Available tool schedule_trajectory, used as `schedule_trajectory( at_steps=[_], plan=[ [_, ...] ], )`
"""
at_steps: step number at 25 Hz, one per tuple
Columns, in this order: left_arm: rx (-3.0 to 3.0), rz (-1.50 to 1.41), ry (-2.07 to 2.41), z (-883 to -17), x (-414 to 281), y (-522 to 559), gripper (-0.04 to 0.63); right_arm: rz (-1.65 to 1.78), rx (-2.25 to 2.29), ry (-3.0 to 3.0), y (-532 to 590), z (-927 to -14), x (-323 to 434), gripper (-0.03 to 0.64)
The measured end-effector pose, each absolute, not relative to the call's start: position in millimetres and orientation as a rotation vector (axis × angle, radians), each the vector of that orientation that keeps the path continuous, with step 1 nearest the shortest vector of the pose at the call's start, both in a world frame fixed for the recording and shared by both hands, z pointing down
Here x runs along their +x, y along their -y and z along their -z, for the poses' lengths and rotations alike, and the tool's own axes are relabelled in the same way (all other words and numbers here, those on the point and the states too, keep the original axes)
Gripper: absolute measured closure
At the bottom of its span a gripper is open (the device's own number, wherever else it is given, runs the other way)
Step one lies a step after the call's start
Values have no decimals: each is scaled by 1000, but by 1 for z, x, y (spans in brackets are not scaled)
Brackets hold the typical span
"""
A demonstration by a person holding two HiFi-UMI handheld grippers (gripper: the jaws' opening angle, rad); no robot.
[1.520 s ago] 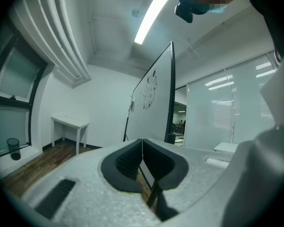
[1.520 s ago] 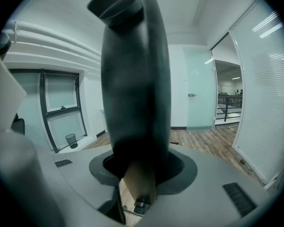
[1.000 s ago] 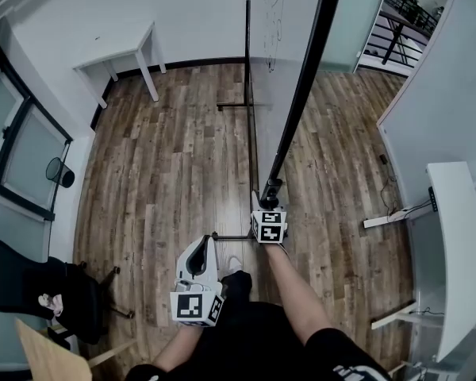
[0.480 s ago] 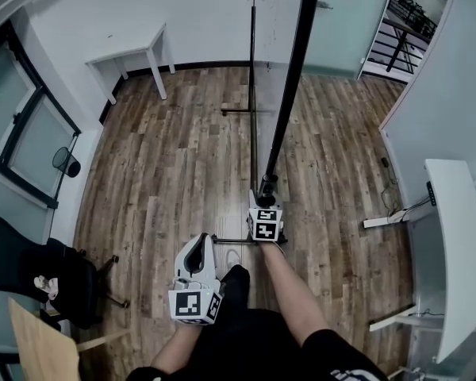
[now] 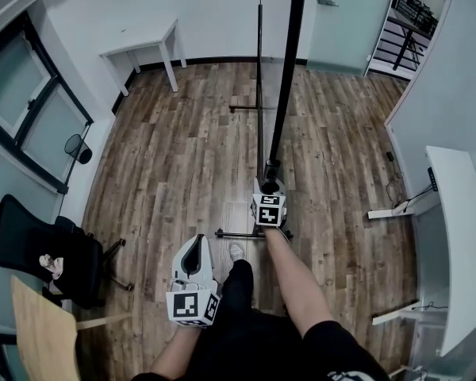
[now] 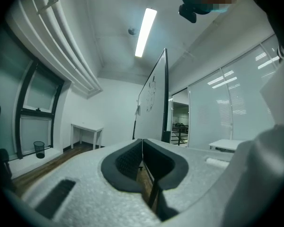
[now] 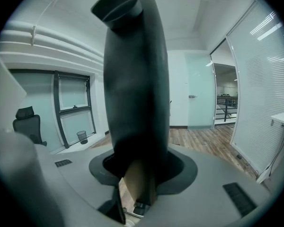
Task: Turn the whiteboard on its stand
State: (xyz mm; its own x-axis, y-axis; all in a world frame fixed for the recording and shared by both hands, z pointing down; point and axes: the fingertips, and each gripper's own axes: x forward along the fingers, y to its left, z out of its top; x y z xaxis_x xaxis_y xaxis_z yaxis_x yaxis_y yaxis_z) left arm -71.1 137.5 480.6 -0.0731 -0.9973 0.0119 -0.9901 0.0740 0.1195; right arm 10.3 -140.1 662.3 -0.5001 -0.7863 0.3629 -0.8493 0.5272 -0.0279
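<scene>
The whiteboard [image 5: 283, 70] shows edge-on as a long black frame running up the middle of the head view, on a black stand [image 5: 259, 94] whose foot bar [image 5: 250, 234] lies on the wood floor. My right gripper [image 5: 270, 187] is shut on the board's near frame edge, and this thick black edge [image 7: 135, 93] fills the space between the jaws of my right gripper [image 7: 137, 174]. My left gripper [image 5: 194, 248] hangs lower left, apart from the board, with nothing in it. In the left gripper view its pads [image 6: 132, 157] meet, and the whiteboard [image 6: 154, 98] stands ahead.
A white table [image 5: 143, 42] stands against the back wall. A black office chair [image 5: 24, 260] and a waste bin [image 5: 78, 148] are at the left by the window. A white desk [image 5: 460, 244] lines the right side, and a doorway [image 5: 412, 22] opens at the back right.
The board's black edge now stands more upright in the head view, with the right gripper still on it. The floor, table and stand foot have shifted right; both grippers moved along.
</scene>
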Motion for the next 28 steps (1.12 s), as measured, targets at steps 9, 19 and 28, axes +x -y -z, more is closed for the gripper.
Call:
schedule_trajectory(
  at_steps=[9, 19, 28],
  plan=[
    [2026, 119, 2278, -468, -56, -190, 577, -299, 1343, 2468, 94, -662, 27, 459],
    [2021, 96, 2271, -455, -35, -216, 577, -292, 1320, 2482, 46, -662, 41, 459],
    [2051, 98, 2266, -449, -26, -233, 577, -303, 1331, 2470, 9, -658, 54, 459]
  ],
)
